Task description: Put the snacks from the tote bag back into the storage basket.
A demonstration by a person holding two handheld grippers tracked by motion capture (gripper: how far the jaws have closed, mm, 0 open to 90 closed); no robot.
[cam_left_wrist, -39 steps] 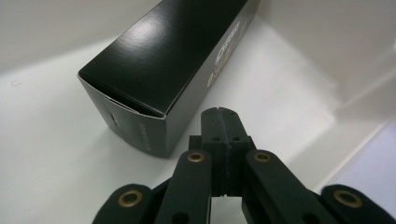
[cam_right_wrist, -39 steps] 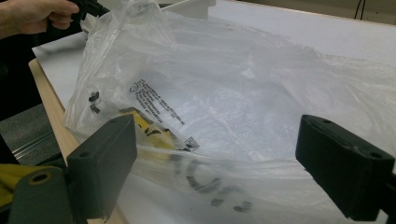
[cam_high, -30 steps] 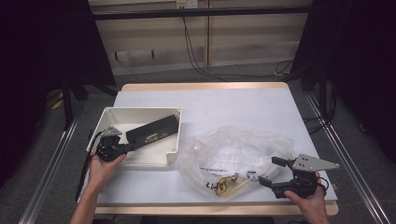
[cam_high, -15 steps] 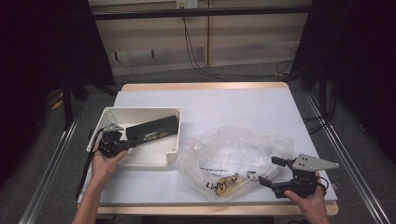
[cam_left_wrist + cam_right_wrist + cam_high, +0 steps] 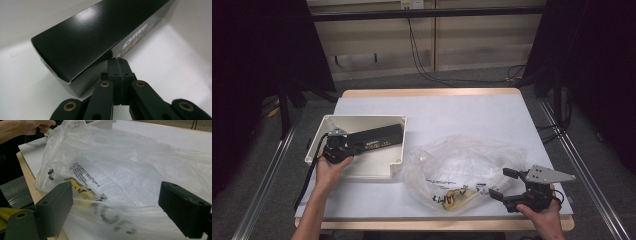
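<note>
Left gripper (image 5: 343, 148) sits in the white tray (image 5: 362, 121) at 9 o'clock on the table (image 5: 462, 115); jaws pressed together, empty, tips just beside the long black box (image 5: 100, 37) lying inside the tray; right gripper (image 5: 502, 184) at 5 o'clock, jaws wide apart, facing the clear plastic bag (image 5: 130, 170); bag edge lies between them, unpinched.

The high view looks down over the whole table (image 5: 472, 115); each gripper view sits close: left at the box (image 5: 100, 37), right at the bag (image 5: 130, 170).
</note>
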